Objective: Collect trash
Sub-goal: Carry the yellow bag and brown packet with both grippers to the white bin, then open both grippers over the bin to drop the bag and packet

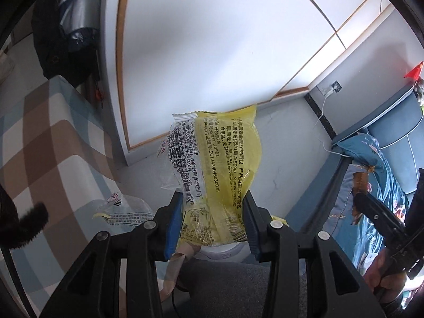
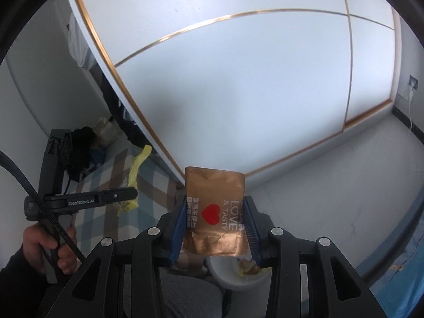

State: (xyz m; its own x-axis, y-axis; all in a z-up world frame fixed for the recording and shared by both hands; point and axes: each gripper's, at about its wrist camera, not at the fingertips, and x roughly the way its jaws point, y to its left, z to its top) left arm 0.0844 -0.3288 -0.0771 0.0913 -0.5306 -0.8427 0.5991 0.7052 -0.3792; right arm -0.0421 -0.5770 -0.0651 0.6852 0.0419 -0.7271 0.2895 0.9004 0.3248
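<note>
left hand-held gripper (image 1: 213, 217): clamps yellow wrapper (image 1: 228, 169) | right hand-held gripper (image 2: 214, 228): clamps brown pouch (image 2: 215, 212) | white bin (image 2: 238, 275): scraps inside

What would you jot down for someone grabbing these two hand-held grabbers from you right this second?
Left gripper: shut on a yellow bread wrapper.
Right gripper: shut on a bronze sachet with a red heart.
White bin sits just below both, with some scraps already inside.
Done: two pieces picked up.
Left: drop both in the bin, then fetch the clear wrapper lying on the checked bedcover.
</note>
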